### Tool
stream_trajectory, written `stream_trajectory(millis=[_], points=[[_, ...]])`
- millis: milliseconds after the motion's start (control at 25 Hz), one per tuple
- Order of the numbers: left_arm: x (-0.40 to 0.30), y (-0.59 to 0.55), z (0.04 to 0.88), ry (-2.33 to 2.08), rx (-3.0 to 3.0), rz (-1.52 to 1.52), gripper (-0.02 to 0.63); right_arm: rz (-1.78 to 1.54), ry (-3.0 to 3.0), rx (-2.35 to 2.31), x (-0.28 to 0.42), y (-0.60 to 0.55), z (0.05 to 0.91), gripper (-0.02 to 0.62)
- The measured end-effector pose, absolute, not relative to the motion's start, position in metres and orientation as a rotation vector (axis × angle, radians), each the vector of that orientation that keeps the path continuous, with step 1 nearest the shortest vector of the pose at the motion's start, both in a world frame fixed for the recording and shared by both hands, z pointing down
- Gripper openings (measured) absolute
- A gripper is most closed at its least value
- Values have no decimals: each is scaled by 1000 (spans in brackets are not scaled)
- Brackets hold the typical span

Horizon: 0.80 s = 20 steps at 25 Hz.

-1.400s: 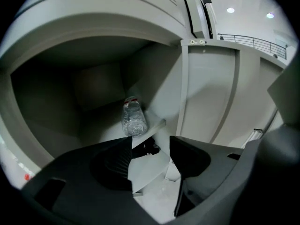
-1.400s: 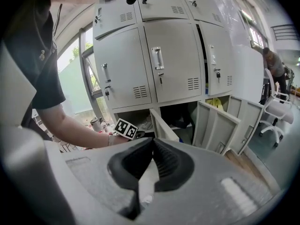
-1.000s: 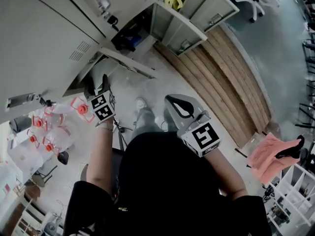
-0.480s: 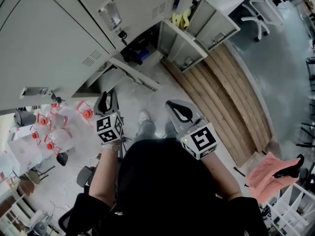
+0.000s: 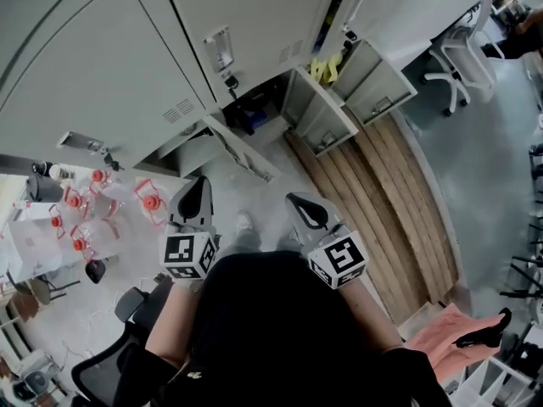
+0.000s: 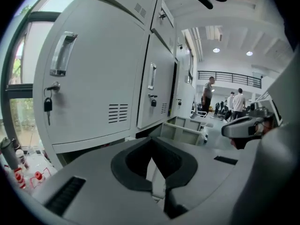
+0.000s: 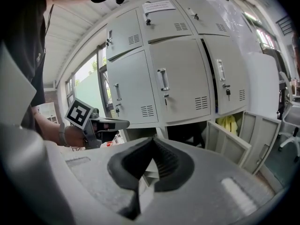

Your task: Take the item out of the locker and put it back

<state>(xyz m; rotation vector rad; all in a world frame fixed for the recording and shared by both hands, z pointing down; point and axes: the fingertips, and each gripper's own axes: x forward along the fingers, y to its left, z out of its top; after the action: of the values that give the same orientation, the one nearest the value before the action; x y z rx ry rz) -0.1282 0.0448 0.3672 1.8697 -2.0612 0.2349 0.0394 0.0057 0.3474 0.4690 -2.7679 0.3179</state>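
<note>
Reaching for the yellow item (image 5: 327, 68) in the open bottom locker (image 5: 321, 108), well apart from your 2 tools, expect it to be soft and light and pinch a bunched fold, noting that your left gripper (image 5: 197, 189) has just closed on nothing and your right gripper (image 5: 297, 200) sits together, empty.

Grey bottom-row locker (image 5: 316, 119), door open; dark blue item (image 5: 252, 113) inside.

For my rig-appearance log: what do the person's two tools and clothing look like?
Both the left tool and right tool are grey with black padded jaws, each carrying a white cube printed with black square markers. The person wears a black top.
</note>
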Motion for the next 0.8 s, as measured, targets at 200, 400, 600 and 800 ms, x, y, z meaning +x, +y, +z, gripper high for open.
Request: stream_trajectory(millis=[200, 400, 600, 800], points=[[-90, 45, 335, -1952, 2038, 158, 14, 328, -2780, 462, 45, 3, 343, -2], [-66, 49, 319, -1851, 2100, 95, 14, 327, -2830, 457, 50, -3, 328, -3], [-53, 47, 310, -1731, 2119, -12, 14, 331, -2868, 465, 58, -7, 308, -3], [-58, 47, 301, -1770, 2090, -54, 14, 309, -2893, 445, 60, -5, 294, -3]])
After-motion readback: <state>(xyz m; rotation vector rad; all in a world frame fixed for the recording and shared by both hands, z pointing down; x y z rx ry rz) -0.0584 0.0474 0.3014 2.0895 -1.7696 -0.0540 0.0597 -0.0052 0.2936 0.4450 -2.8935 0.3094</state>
